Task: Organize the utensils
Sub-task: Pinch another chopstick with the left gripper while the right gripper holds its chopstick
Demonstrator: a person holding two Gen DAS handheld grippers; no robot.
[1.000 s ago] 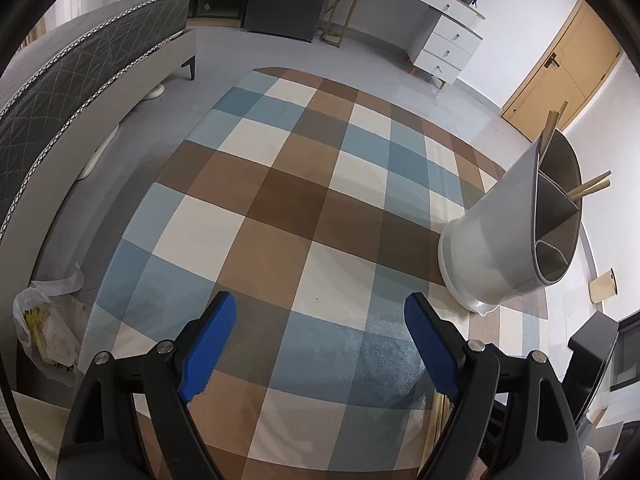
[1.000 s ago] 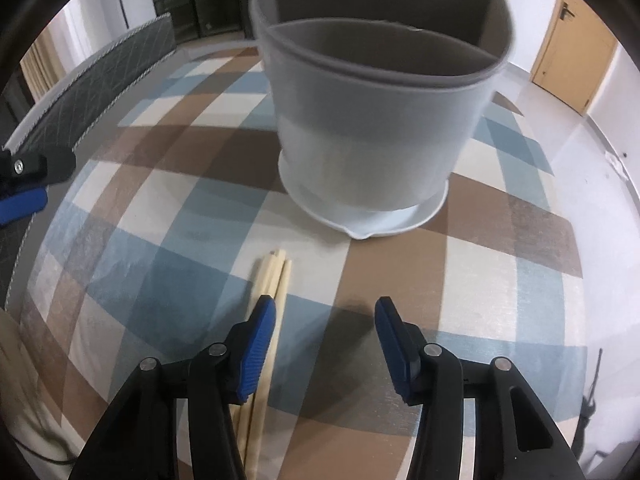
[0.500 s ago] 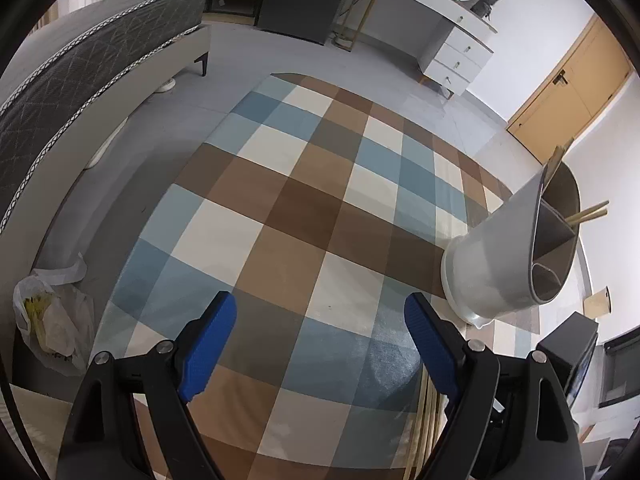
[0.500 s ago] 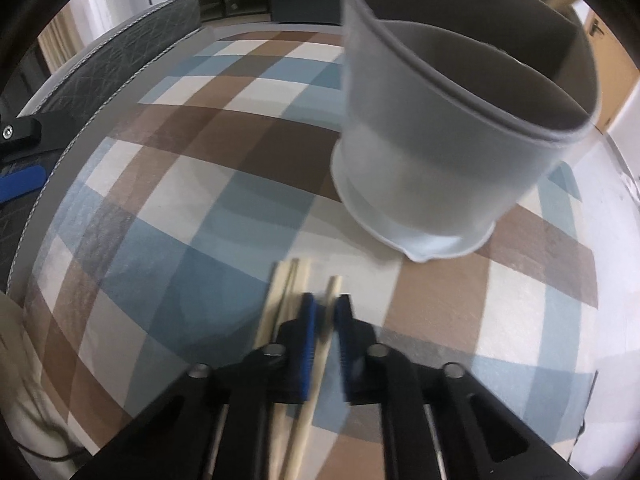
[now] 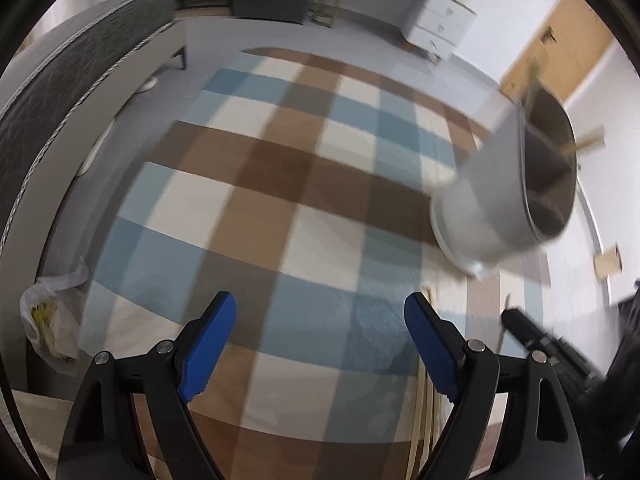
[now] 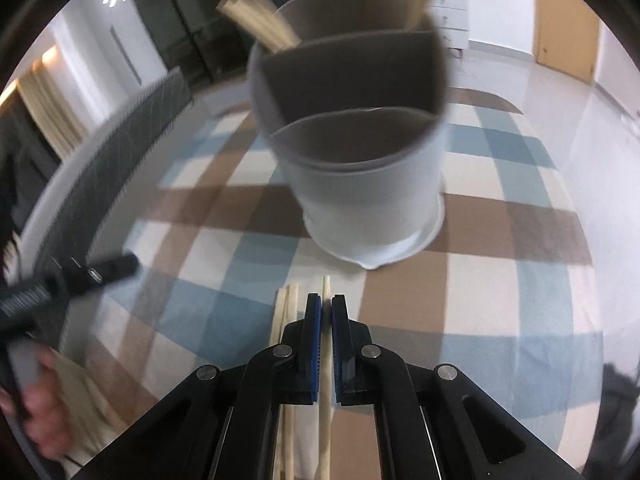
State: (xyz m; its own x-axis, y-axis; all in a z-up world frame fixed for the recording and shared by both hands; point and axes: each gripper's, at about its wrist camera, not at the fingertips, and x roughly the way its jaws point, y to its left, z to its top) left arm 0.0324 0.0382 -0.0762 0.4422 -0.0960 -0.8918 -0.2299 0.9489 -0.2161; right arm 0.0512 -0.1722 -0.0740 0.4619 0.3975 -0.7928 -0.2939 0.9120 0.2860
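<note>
While the right gripper point(image 6: 326, 306) has its blue fingers point(image 6: 313, 320) pressed together on a single wooden chopstick point(image 6: 327, 380), the stick's long axis runs straight along the line of the fingers, its tip poking out just ahead of them and aimed at the grey utensil holder point(image 6: 360, 200). That holder stands directly ahead of the fingers on the checked rug point(image 6: 500, 280), near but not touching the stick's tip, so the coming move looks to turn on raising the tip over the near rim and tipping it into a compartment. The right hand is plainly the nearer one; in the left wrist view the holder point(image 5: 492, 204) sits off at the right edge, well apart from the left gripper point(image 5: 320, 320), whose fingers point(image 5: 208, 344) stand wide apart with nothing between them.

Several more chopsticks point(image 6: 283, 320) lie on the rug just left of the held one, roughly parallel to it.

The held stick is pale, slim and straight. The holder is a round grey cup on a lighter flared base, split inside by curved walls into several sections; the near one looks empty, while other chopsticks point(image 6: 256, 20) lean out of the far sections. Motion blur softens the holder's edges.
</note>
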